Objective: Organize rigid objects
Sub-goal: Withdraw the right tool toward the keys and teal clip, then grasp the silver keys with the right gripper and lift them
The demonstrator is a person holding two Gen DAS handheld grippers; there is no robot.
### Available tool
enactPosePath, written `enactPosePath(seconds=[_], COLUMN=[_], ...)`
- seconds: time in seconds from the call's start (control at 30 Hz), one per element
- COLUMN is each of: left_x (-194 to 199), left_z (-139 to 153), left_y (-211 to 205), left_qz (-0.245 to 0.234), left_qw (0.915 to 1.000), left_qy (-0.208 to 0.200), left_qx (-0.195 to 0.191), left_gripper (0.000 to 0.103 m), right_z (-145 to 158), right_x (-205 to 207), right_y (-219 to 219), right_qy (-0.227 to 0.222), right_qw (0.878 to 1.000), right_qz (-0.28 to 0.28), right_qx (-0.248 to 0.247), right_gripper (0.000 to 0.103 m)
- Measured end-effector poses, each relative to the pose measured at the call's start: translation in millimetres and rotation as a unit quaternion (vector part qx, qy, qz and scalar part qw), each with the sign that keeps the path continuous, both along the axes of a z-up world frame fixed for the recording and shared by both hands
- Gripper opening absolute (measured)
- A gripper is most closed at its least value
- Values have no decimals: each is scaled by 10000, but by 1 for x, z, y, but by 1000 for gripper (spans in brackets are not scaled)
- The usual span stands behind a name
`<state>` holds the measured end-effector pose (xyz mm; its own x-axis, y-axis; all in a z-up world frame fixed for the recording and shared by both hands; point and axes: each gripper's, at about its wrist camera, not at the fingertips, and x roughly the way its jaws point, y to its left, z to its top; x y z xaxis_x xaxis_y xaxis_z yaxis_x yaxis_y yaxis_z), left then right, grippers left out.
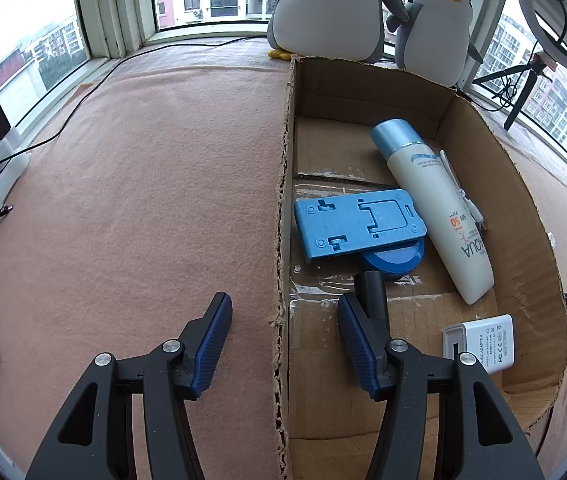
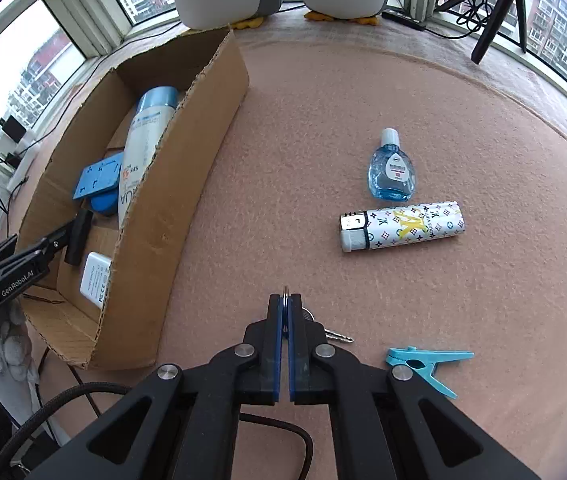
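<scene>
In the left wrist view we see the left claw (image 1: 283, 344) spread wide, straddling the near wall of the cardboard box (image 1: 523, 216) in the right half of the frame, gripping nothing. Inside the box lie a blue plastic plate (image 1: 357, 222), a white sunscreen bottle (image 1: 435, 204) with a blue cap, a white power adapter (image 1: 483, 342) at lower right, and a short black tube (image 1: 371, 292) just beside the right finger.

In the right wrist view the right claw (image 2: 285, 304) is pressed together, pinching a key ring (image 2: 286, 289) at lower centre; the key (image 2: 337, 336) lies just right of it on the pink bench (image 2: 483, 120). A cyan clothespin (image 2: 427, 362) lies at lower right. Above, a patterned lighter (image 2: 401, 225) and an eye-drop bottle (image 2: 390, 172) lie near each other.
</scene>
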<state>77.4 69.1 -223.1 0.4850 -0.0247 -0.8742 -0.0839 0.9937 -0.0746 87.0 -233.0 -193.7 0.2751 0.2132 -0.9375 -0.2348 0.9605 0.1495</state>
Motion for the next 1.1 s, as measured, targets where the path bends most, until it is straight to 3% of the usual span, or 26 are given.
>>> enactPosePath(seconds=[0.3,0.6,1.1], left_x=[-1,-1,0], left_z=[0,0,1], left_y=[0,1,-1], left_qz=[-3,6,-16], left_qw=[10000,10000,10000], left_qy=[0,-2,2], left_qx=[-1,-24,4], left_gripper=[59,60,60], right_z=[50,96,93], right_x=[-2,3,-1], right_y=[-5,24,97], right_qy=[-553,-930,-765], right_qw=[9983,9933,9859], right_qz=[13,300,1064], right_qx=[202,625,1037], right_gripper=[2,2,2])
